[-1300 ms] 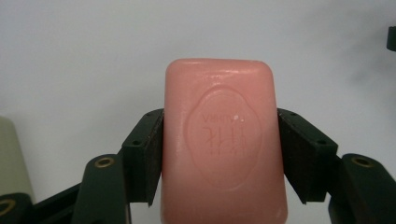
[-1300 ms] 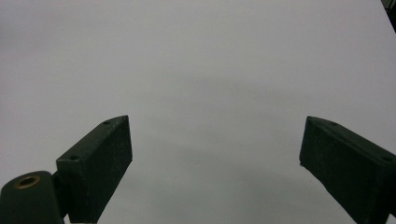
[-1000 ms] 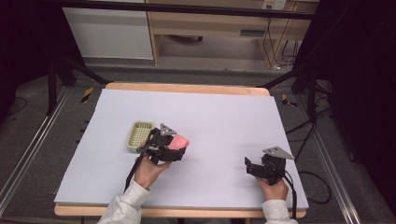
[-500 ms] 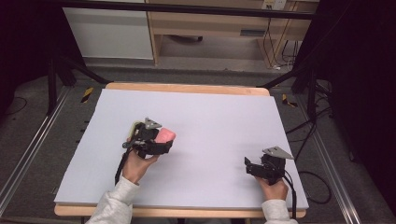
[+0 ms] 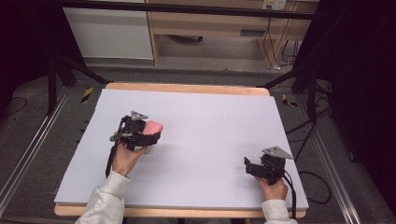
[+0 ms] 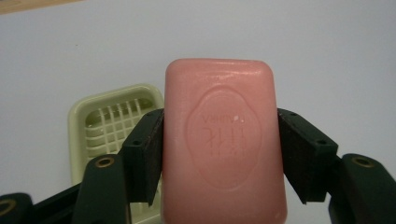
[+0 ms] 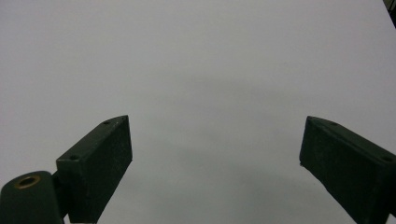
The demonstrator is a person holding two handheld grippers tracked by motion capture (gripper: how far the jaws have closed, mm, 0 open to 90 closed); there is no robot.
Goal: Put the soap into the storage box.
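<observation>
A pink bar of soap (image 6: 223, 144) with an embossed oval stamp is clamped by its long sides between the black jaws of my left gripper (image 6: 219, 122). In the high view the left gripper (image 5: 150, 132) hovers at the left middle of the table with the soap (image 5: 154, 126) at its tip. A pale green slotted soap dish (image 6: 108, 122) lies on the table below and to the left of the soap. My right gripper (image 5: 249, 166) rests near the table's front right corner. Its jaws (image 7: 215, 140) stand wide apart over bare table.
The table is a pale lilac sheet (image 5: 210, 121) on a wooden board, with dark floor rails on both sides. A cabinet and a wooden shelf stand beyond the far edge. The person's forearms come in from the front edge.
My left hand has carried the soap leftward across the table and now sits over the soap dish, hiding it in the high view. The right hand has not moved.
</observation>
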